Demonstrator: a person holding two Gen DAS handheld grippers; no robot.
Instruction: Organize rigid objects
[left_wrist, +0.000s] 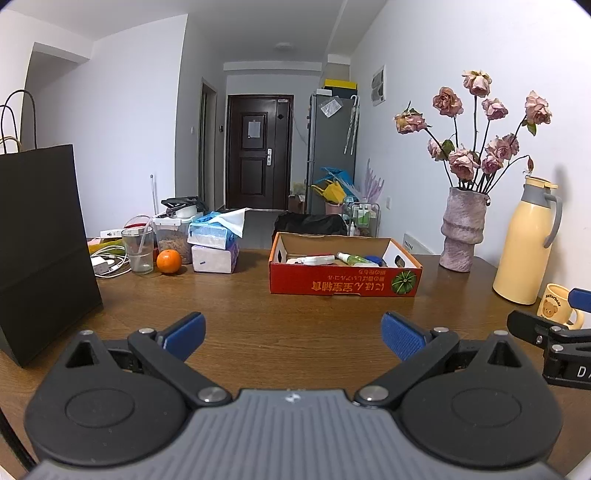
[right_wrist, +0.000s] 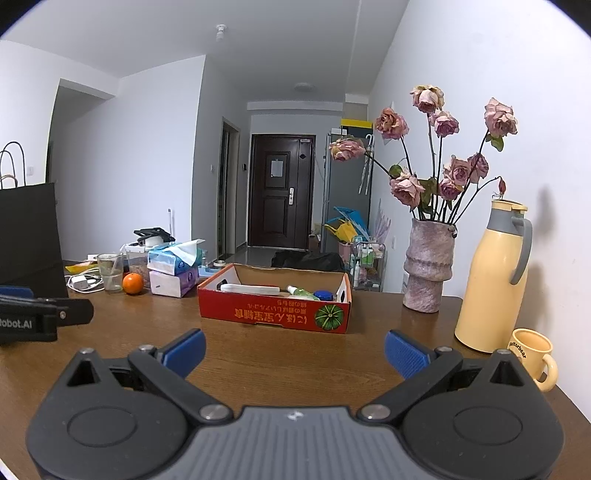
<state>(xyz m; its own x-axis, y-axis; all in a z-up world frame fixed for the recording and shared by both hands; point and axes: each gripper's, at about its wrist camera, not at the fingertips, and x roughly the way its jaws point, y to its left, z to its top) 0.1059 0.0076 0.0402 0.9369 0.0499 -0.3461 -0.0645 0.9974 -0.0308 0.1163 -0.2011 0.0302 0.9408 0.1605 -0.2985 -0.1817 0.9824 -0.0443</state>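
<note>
A red cardboard box (left_wrist: 345, 282) (right_wrist: 273, 312) sits on the wooden table (left_wrist: 240, 306) (right_wrist: 258, 350), holding a white bottle (left_wrist: 314, 260) (right_wrist: 251, 288), a green spray bottle (left_wrist: 354, 259) (right_wrist: 301, 292) and a blue cap (right_wrist: 324, 295). My left gripper (left_wrist: 293, 334) is open above the table's near part, well short of the box, nothing between its blue pads. My right gripper (right_wrist: 294, 350) is open too and empty, facing the box. In the left wrist view the right gripper's body (left_wrist: 554, 339) shows at the right edge; the left gripper's body (right_wrist: 37, 317) shows in the right wrist view.
A black paper bag (left_wrist: 40, 251) stands at the left. Behind are a glass (left_wrist: 137, 249), an orange (left_wrist: 168, 261) (right_wrist: 133, 283), tissue packs (left_wrist: 216, 243) and a charger cable (left_wrist: 107, 264). At the right stand a vase of roses (left_wrist: 461, 229) (right_wrist: 428, 266), a yellow thermos (left_wrist: 526, 243) (right_wrist: 491, 277) and a yellow mug (left_wrist: 557, 304) (right_wrist: 532, 354).
</note>
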